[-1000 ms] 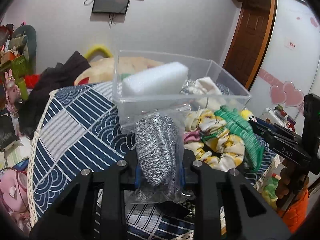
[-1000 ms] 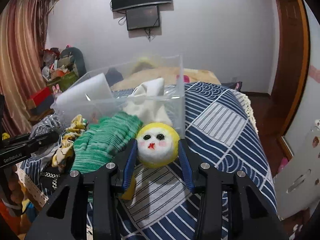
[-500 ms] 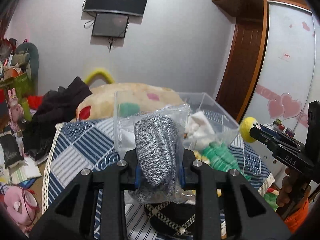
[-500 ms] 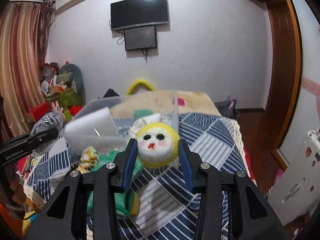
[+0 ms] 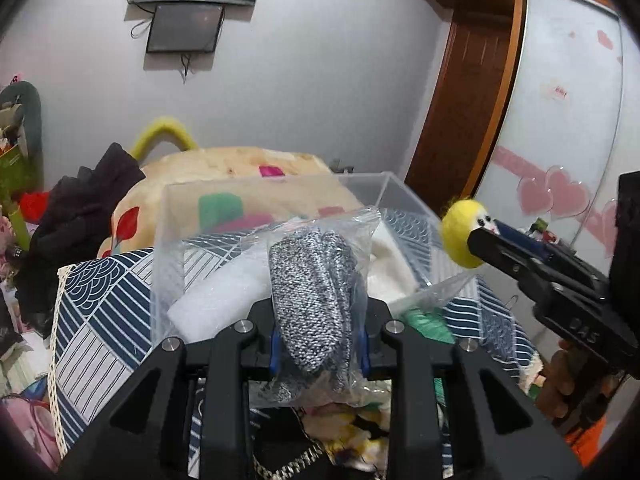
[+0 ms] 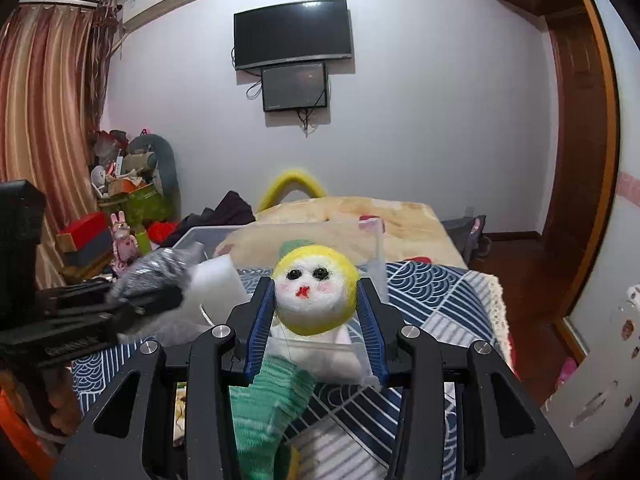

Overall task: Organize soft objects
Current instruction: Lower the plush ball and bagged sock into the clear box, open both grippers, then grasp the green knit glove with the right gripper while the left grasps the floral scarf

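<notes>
My left gripper [image 5: 318, 344] is shut on a clear plastic bag holding a grey knitted item [image 5: 314, 292] and holds it up in front of the clear plastic bin [image 5: 172, 248]. My right gripper [image 6: 316, 320] is shut on a yellow and white felt face ball [image 6: 316, 294], raised over the bin's near edge [image 6: 376, 248]. The ball [image 5: 464, 236] and right gripper also show at the right of the left wrist view. In the bin lie a white foam block [image 5: 224, 300] and a cream cloth [image 5: 390, 260]. A green knitted sock [image 6: 268, 412] lies below my right gripper.
The bin stands on a bed with a blue and white patterned cover [image 5: 96, 320]. A floral scrunchie [image 5: 348, 436] and a dark chained item lie under my left gripper. A patterned pillow [image 5: 224, 172] and dark clothes [image 5: 80, 208] are behind. Clutter fills the left side of the room.
Both grippers have risen from the bed with their objects and moved toward the bin. The bagged knit and the ball now sit higher, at the bin's rim.
</notes>
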`<state>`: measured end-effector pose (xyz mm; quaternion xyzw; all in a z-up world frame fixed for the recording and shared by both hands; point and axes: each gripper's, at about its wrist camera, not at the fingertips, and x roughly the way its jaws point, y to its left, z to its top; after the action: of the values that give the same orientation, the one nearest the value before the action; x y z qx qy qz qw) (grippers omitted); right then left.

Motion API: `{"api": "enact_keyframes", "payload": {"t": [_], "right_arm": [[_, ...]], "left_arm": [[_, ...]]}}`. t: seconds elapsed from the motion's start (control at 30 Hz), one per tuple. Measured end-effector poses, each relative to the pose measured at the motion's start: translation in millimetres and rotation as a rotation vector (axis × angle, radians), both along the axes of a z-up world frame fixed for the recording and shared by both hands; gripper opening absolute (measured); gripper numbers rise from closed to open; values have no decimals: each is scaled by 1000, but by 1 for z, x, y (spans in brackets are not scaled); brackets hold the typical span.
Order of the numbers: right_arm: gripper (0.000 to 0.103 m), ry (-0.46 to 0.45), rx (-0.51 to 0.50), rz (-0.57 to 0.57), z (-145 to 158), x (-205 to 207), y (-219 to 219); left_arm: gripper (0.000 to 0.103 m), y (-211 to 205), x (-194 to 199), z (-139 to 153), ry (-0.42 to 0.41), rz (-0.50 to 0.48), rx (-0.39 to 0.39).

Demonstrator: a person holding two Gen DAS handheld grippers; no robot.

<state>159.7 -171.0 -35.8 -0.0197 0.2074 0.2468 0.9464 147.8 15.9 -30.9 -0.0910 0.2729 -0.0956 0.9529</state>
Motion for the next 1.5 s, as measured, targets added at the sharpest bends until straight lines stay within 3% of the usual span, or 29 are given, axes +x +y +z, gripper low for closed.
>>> {"api": "enact_keyframes", "payload": {"t": [0.43,0.7,0.77,0.83,0.9,1.0,1.43,1.5], "right_arm": [[38,92,-37,7,-17,30,17],[40,110,-92,6,-24,33,26],[41,106,-107,5,-25,31,28],[42,101,-120,2,-24,32,29],[49,103,-118,13,-23,30,29],[61,96,-106,17,-20,27,26],[71,34,-51,27,-1,3,6],[71,36,-47,37,-3,-2,5]], "left_arm": [[28,-2,51,-12,56,69,100],[28,0,67,-22,104,67,98],[34,-2,66,-23,108,58,102],[51,-4,64,-24,114,52,100],[59,-5,62,-25,123,45,91],[61,-6,54,-24,112,47,78],[99,-12,2,1,-10,69,120],[101,-12,-8,3,-28,82,132]]}}
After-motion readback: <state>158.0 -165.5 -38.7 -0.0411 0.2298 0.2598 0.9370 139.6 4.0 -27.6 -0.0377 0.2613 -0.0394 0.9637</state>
